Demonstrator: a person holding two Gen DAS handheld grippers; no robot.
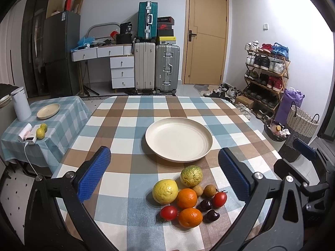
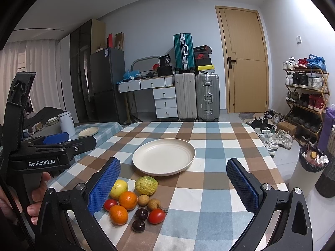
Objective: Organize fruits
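A cream plate (image 1: pixel 178 139) (image 2: pixel 164 156) sits empty in the middle of the checked table. In front of it lies a pile of fruit: a yellow citrus (image 1: pixel 165 191) (image 2: pixel 119 187), a green bumpy fruit (image 1: pixel 191 175) (image 2: pixel 146 185), two oranges (image 1: pixel 187 198) (image 2: pixel 128 200), two tomatoes (image 1: pixel 219 199) (image 2: pixel 156 216), two brown longans (image 1: pixel 209 190) (image 2: pixel 153 204) and two dark plums (image 1: pixel 211 215) (image 2: pixel 138 225). My left gripper (image 1: pixel 165 173) is open above the pile. My right gripper (image 2: pixel 173 186) is open, with the pile by its left finger.
A side table (image 1: pixel 60 121) at the left holds a small plate (image 1: pixel 48 110), a white jug (image 1: pixel 20 103), two green-yellow fruits (image 1: pixel 41 132) and a power bank. A bin (image 2: pixel 309 167) and woven basket (image 1: pixel 301 123) stand right of the table. Suitcases, drawers and a shoe rack lie beyond.
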